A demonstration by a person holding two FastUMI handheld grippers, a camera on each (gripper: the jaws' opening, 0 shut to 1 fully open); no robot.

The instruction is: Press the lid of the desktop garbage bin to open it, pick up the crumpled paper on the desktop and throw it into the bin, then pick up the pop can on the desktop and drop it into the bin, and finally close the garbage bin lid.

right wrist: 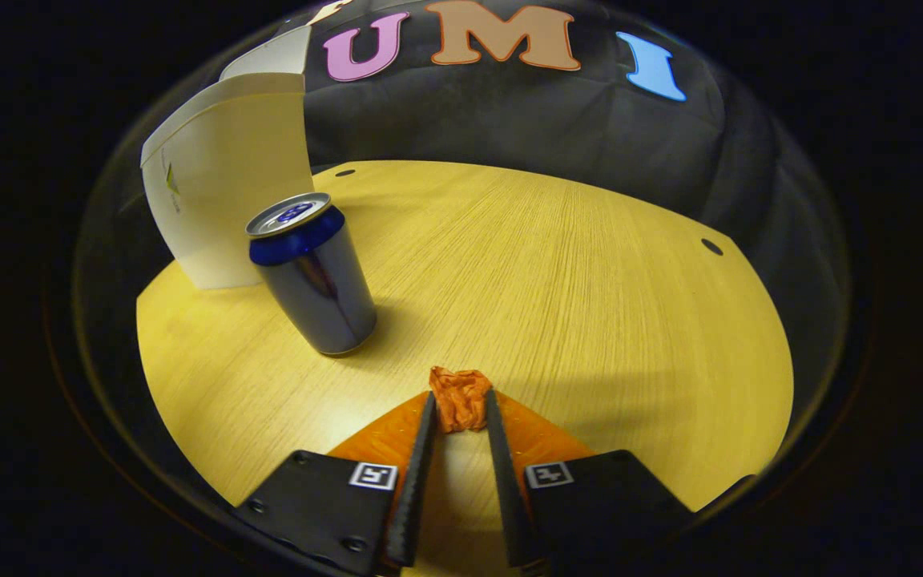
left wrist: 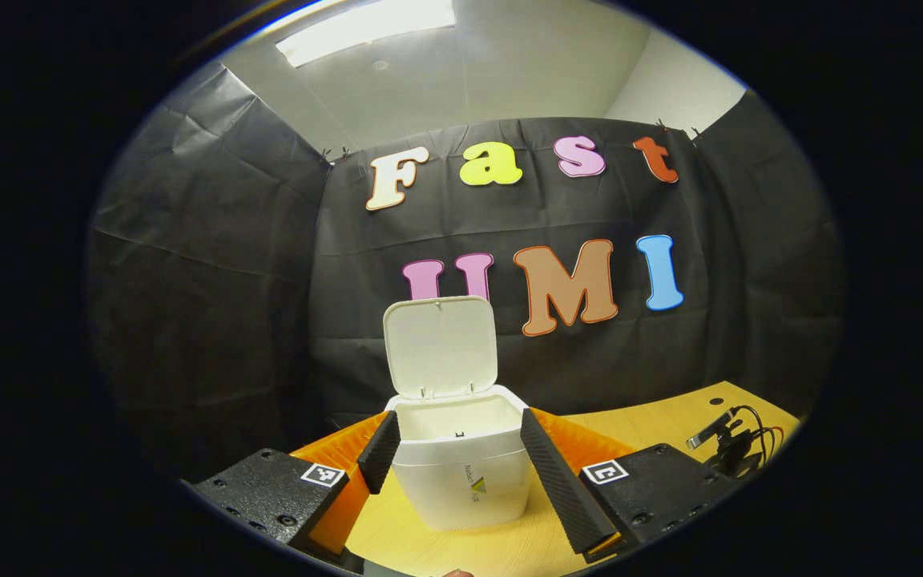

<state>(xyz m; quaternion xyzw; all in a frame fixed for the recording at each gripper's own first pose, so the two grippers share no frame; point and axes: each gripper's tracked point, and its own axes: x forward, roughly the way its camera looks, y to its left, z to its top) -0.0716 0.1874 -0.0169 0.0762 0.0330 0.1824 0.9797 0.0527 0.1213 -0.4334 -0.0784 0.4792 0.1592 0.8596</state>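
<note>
Right gripper view: the right gripper [right wrist: 459, 417] has its fingers drawn narrow around the crumpled paper [right wrist: 460, 398], which sits between the tips, both sides pressing on it, low over the desktop [right wrist: 574, 264].
Paper handling: judged very light and soft; it will squash and not slip, so a pinch across the middle of the wad, as now, should do. Little force is needed.
Pop can: the pop can [right wrist: 313, 272] stands upright ahead and to the left of this gripper, just beside the garbage bin [right wrist: 221, 184]. Its smooth thin wall looks slippery and easy to dent; take it across the mid-body, gently.
Left gripper view: the left gripper [left wrist: 455, 445] is spread wide with nothing held, the bin straight ahead between its fingertips.
Lid: the lid [left wrist: 441, 346] stands upright, the bin mouth open to receive the paper.
Cables: a small device with cables [left wrist: 730, 441] lies far right of the left gripper.
</note>
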